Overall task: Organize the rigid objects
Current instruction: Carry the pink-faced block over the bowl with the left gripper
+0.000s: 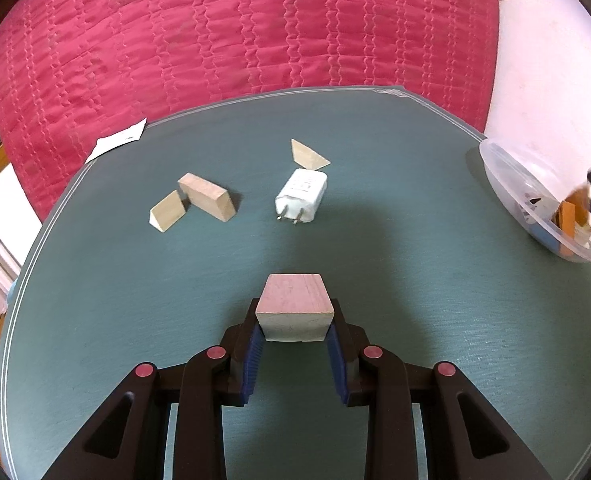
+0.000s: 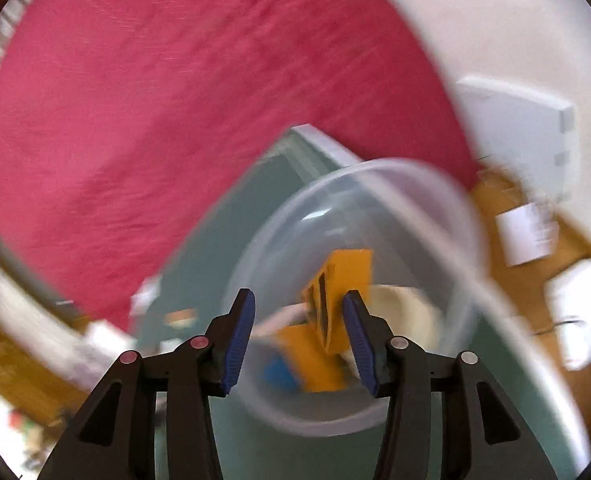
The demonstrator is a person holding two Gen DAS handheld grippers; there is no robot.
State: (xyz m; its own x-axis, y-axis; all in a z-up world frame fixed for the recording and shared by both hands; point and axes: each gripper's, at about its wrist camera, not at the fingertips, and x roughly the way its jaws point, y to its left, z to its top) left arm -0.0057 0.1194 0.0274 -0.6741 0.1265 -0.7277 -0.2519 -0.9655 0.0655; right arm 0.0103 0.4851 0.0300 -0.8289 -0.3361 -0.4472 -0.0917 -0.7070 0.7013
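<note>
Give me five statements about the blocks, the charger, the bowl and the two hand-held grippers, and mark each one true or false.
1. The left hand-held gripper is clamped on a wooden block. True.
2. The white charger lies inside the clear plastic bowl. False: it lies on the green table, prongs toward the camera, apart from the bowl.
3. Three wooden pieces lie loose on the table beyond the held block. True: a wedge touching a longer block, and a triangular piece behind the charger.
4. The right hand-held gripper points at a red plate. False: it points into the clear bowl.
5. The bowl is empty. False: an orange object sits in it.
</note>
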